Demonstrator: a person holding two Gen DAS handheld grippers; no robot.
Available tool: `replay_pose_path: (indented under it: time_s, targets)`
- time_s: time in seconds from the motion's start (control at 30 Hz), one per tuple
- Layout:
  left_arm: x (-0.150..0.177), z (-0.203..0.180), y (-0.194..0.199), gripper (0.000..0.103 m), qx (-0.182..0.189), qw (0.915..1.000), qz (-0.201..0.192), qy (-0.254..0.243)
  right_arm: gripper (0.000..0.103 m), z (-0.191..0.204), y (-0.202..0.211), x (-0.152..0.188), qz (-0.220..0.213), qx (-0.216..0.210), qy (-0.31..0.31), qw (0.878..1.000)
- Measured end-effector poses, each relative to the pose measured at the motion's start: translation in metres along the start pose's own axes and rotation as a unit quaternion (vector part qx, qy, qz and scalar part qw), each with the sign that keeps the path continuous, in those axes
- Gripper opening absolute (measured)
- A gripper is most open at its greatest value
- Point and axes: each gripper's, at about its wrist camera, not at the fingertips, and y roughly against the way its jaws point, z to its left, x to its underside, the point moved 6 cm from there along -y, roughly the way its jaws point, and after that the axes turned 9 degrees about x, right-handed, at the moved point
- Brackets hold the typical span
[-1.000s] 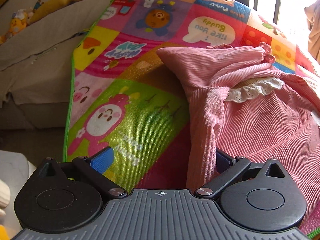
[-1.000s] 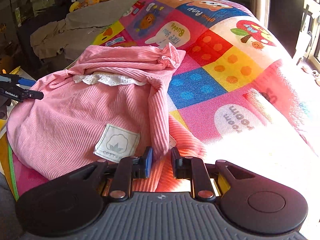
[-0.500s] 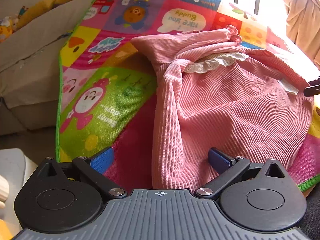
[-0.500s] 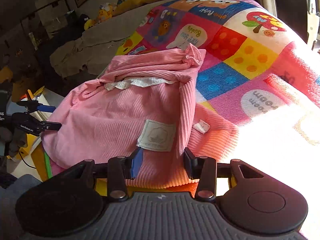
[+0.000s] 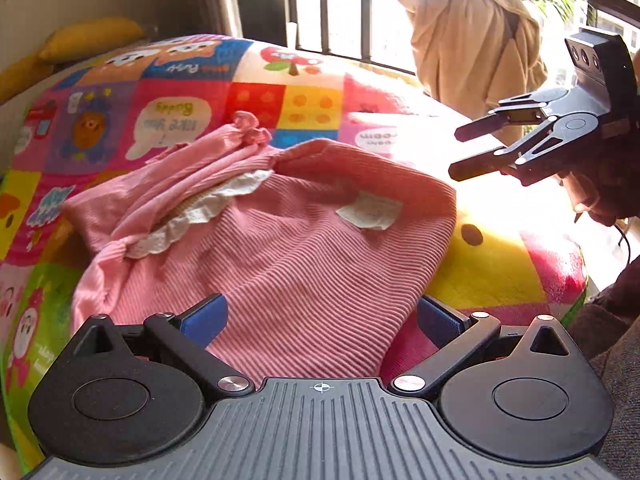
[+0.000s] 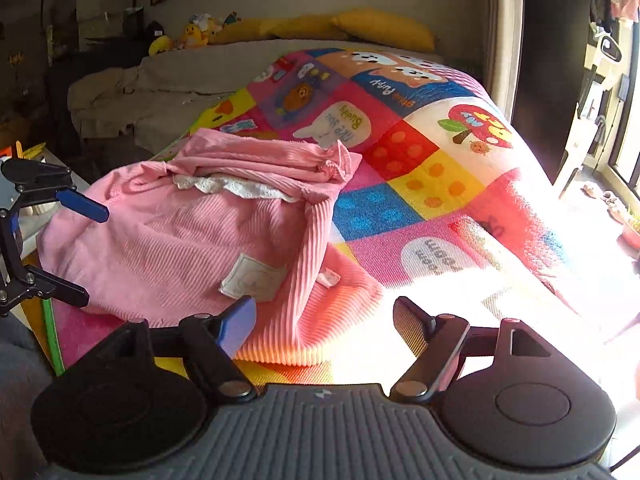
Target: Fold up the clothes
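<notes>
I have both sides folded in; my right gripper (image 6: pixel 324 322) has just been opening off the pink garment (image 6: pixel 192 240), nothing clamped. My left gripper (image 5: pixel 320 316) stands apart too. Next I must grasp the bottom hem and fold upward.

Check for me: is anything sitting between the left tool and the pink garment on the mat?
Nothing visible. The left tool is open, with the near edge of the pink garment lying between its fingers on the colourful mat. The right tool is off to the side, also open.
</notes>
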Motion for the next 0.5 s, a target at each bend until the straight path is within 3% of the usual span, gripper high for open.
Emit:
replay_pose_path:
  time_s: [0.13, 0.17, 0.27, 0.33, 0.5]
  targets:
    - [0.006, -0.003, -0.028, 0.103, -0.034, 0.9974, 0.039, -0.051, 0.088, 0.013, 0.001, 0.014, 0.005, 0.001, 0.038, 0.999]
    - [0.004, 0.001, -0.029, 0.103, -0.043, 0.9973, 0.034, -0.049, 0.088, 0.018, 0.000, 0.015, 0.004, -0.002, 0.045, 0.999]
    - [-0.012, 0.023, -0.018, 0.103, -0.122, 0.9918, 0.002, -0.038, 0.089, 0.032, -0.004, 0.015, 0.000, -0.009, 0.064, 0.998]
    - [-0.024, 0.039, -0.001, 0.103, -0.146, 0.9888, -0.027, -0.013, 0.089, 0.041, -0.010, 0.013, -0.006, -0.007, 0.082, 0.997]
    - [-0.033, 0.052, 0.032, 0.103, -0.105, 0.9907, -0.075, 0.042, 0.089, 0.037, -0.023, -0.005, -0.045, 0.066, 0.086, 0.993]
